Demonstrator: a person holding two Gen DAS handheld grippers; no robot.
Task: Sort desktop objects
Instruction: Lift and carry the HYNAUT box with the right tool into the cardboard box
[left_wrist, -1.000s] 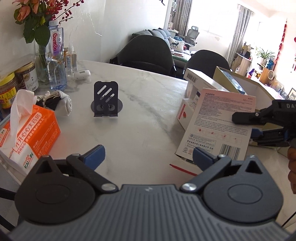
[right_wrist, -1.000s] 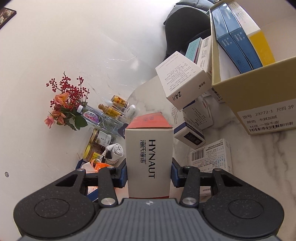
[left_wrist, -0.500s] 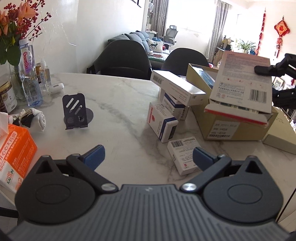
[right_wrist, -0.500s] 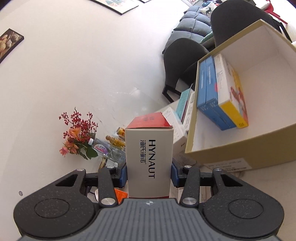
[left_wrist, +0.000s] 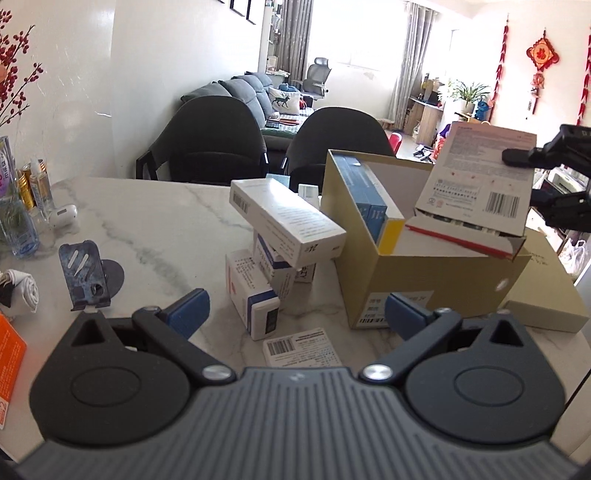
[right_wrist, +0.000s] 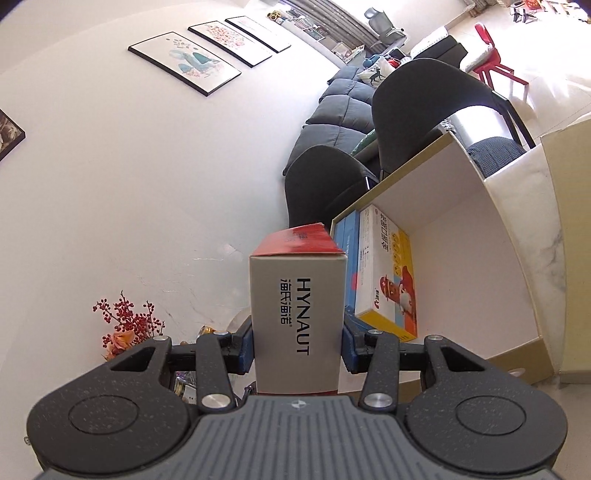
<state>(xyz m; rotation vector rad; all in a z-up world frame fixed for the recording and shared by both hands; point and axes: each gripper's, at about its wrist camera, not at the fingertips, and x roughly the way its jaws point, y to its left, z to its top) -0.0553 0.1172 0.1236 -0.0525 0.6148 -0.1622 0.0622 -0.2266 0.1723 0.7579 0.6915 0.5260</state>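
Observation:
My right gripper (right_wrist: 297, 347) is shut on a grey HYNAUT box (right_wrist: 297, 325) with a red flap. In the left wrist view this box (left_wrist: 476, 184) hangs tilted over the open cardboard carton (left_wrist: 424, 273), held by the right gripper (left_wrist: 532, 177) from the right. Inside the carton stand blue boxes (left_wrist: 364, 188) and a yellow-edged box (right_wrist: 388, 280). My left gripper (left_wrist: 295, 314) is open and empty above the marble table (left_wrist: 155, 229). A pile of white medicine boxes (left_wrist: 284, 221) lies left of the carton. A small flat box (left_wrist: 301, 347) lies between my left fingertips.
A black phone stand (left_wrist: 86, 275) stands at the left. Bottles (left_wrist: 37, 184), a white case (left_wrist: 62, 216), rolled socks (left_wrist: 22, 291) and an orange tissue box (left_wrist: 11, 354) line the left edge. A flat beige box (left_wrist: 546, 295) lies right of the carton. Two black chairs (left_wrist: 210, 140) stand behind the table.
The right gripper has carried the HYNAUT box up from the table and over the open carton. The left gripper has swung right toward the carton, still open.

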